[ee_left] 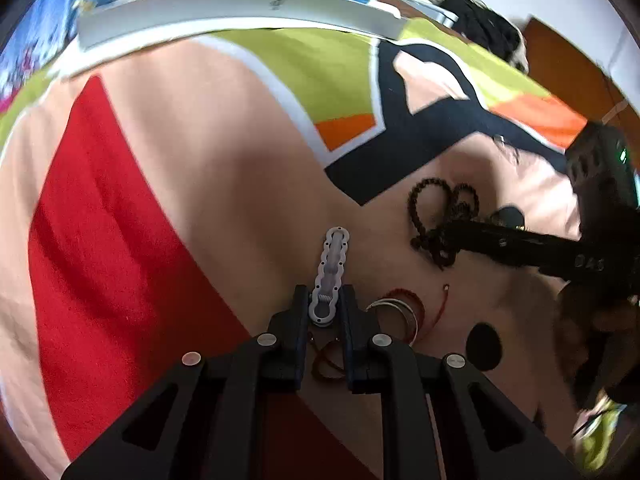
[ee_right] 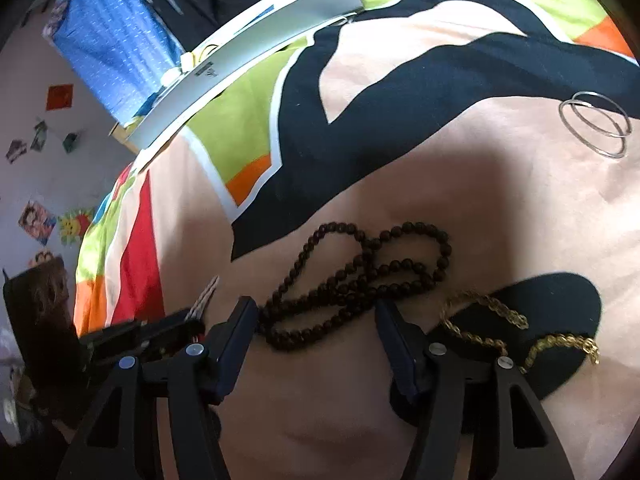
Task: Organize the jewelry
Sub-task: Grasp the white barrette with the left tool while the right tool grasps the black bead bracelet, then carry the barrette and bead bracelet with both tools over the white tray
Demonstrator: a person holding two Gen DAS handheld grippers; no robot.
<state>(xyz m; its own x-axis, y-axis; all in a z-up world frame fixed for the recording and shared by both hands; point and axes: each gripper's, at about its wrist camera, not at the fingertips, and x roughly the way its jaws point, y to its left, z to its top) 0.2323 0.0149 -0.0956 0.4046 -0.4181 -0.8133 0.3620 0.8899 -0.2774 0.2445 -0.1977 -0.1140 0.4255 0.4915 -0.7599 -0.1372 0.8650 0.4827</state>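
Note:
My left gripper [ee_left: 325, 296] is shut on the spring end of a pale grey wavy hair clip [ee_left: 334, 264], which sticks out forward over the peach cloth. A long string of dark beads [ee_right: 360, 280] lies coiled on the cloth. My right gripper [ee_right: 316, 306] is open, its fingers standing on either side of the beads' near loops. The left wrist view shows the same beads [ee_left: 440, 216] with the right gripper's black fingers [ee_left: 480, 234] reaching into them from the right. Just right of the left gripper lie silver bangles [ee_left: 396, 310] and a red cord bracelet [ee_left: 420, 308].
Everything rests on a colourful bedspread [ee_left: 180, 140] of peach, red, green, orange and black patches. A gold chain [ee_right: 488, 320] lies on a black patch at the right. Two thin silver hoops [ee_right: 596, 124] sit farther back. A flat white box [ee_left: 240, 12] lies along the far edge.

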